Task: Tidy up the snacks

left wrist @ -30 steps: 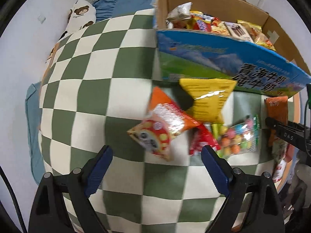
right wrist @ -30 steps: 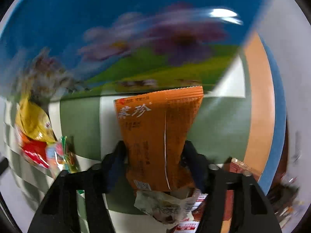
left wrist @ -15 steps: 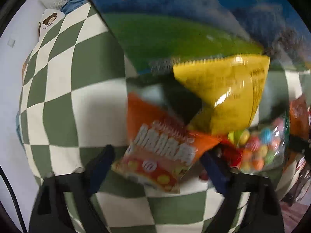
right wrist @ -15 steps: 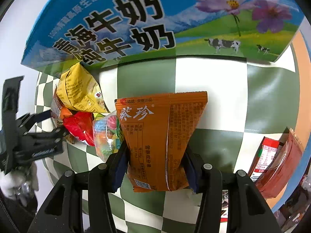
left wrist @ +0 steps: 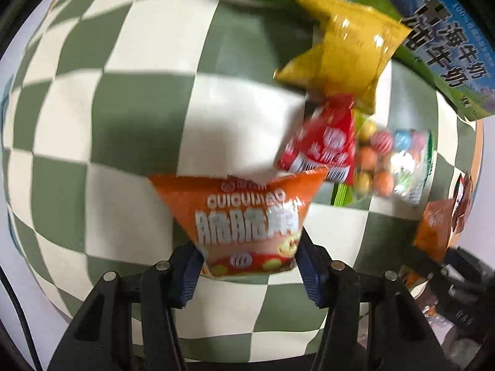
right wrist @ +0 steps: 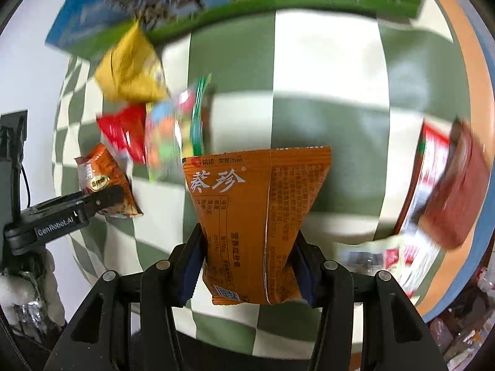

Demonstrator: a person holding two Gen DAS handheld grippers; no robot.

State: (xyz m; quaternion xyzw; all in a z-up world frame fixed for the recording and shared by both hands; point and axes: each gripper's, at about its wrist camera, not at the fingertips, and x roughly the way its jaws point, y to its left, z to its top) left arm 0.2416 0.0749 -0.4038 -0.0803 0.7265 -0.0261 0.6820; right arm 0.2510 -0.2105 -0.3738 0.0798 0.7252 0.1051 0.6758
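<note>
An orange crisp bag (left wrist: 244, 213) with white lettering lies on the green-and-white checked cloth (left wrist: 123, 123). My left gripper (left wrist: 249, 266) points straight down over it. Its jaws are closing, and the blue pads (left wrist: 190, 266) pinch the bag's near end. The right wrist view shows the same gripper (right wrist: 102, 198) from the side on that bag (right wrist: 102, 173). My right gripper (right wrist: 247, 266) is shut on an orange-brown packet (right wrist: 256, 204), held above the cloth. It also shows at the left view's right edge (left wrist: 448, 262).
A yellow bag (left wrist: 349, 46), a red packet (left wrist: 324, 142) and a clear bag of coloured candy balls (left wrist: 393, 160) lie beside the blue-and-green milk box (left wrist: 448, 46). Red and brown packets (right wrist: 454, 185) and a white one (right wrist: 380, 256) lie near the cloth's right edge.
My left gripper has dropped down onto the orange crisp bag and its fingers have come in around it. My right gripper has carried its packet away from the milk box.
</note>
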